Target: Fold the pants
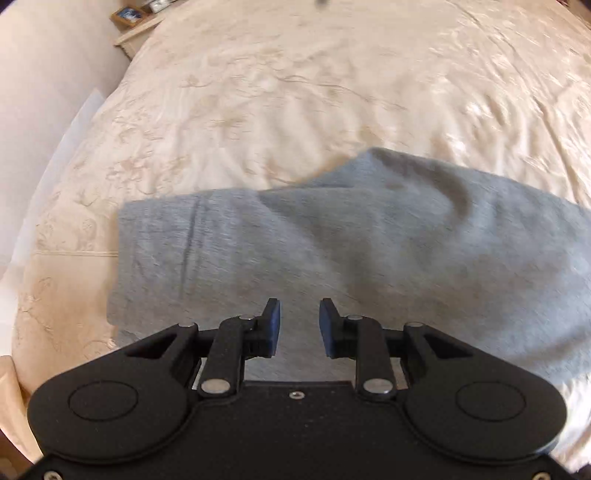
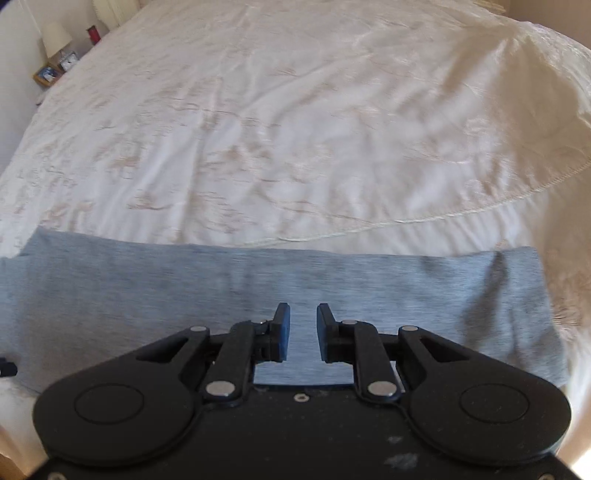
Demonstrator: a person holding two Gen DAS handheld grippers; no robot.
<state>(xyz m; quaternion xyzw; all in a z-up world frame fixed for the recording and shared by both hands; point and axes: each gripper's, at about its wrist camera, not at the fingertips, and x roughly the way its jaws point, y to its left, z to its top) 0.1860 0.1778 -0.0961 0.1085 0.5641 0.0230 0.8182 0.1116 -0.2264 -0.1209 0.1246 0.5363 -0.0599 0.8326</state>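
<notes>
Grey pants (image 1: 332,251) lie flat across the near part of a cream bedspread (image 1: 295,92). In the left wrist view a straight end of the pants is at the left and a bulge rises at the top middle. My left gripper (image 1: 300,325) is open and empty, above the grey cloth near its front edge. In the right wrist view the pants (image 2: 258,288) form a wide band with a straight end at the right. My right gripper (image 2: 303,328) is open and empty over the cloth.
The bedspread (image 2: 295,129) runs far back and to both sides. A bedside table (image 1: 136,33) with a framed picture stands at the far left; in the right wrist view a lamp (image 2: 55,37) and a small clock stand there. The bed's right edge drops off.
</notes>
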